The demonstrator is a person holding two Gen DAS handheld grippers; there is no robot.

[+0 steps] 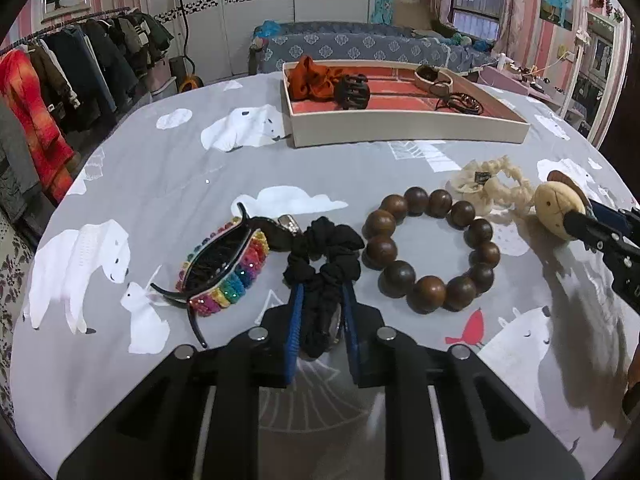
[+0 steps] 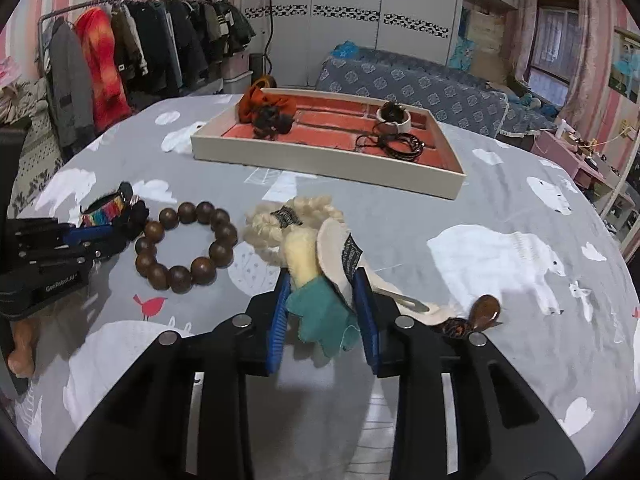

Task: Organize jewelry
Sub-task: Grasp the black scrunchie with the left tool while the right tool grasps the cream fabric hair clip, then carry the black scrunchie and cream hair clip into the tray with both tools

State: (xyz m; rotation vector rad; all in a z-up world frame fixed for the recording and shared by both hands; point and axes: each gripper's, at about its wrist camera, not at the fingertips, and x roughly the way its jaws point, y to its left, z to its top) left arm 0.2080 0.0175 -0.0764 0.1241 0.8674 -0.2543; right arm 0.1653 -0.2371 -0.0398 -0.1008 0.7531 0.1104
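Note:
My left gripper (image 1: 320,300) is shut on a black scrunchie (image 1: 324,252) that rests on the grey bedsheet. A rainbow hair claw (image 1: 224,268) lies just left of it, a brown wooden bead bracelet (image 1: 432,256) just right. My right gripper (image 2: 322,284) is shut on a plush cream hair clip with a teal leaf (image 2: 316,276); it also shows in the left wrist view (image 1: 554,210). A cream scrunchie (image 2: 280,220) lies just ahead of it. The cream tray with a red lining (image 2: 320,164) stands farther back and holds an orange scrunchie (image 2: 260,104), a dark claw clip (image 2: 272,122) and cords (image 2: 400,146).
A brown wooden clip (image 2: 476,316) lies beside the right gripper's right finger. A clothes rack (image 2: 140,48) stands at the back left, a patterned sofa (image 2: 420,84) behind the tray. The bed edge curves round on both sides.

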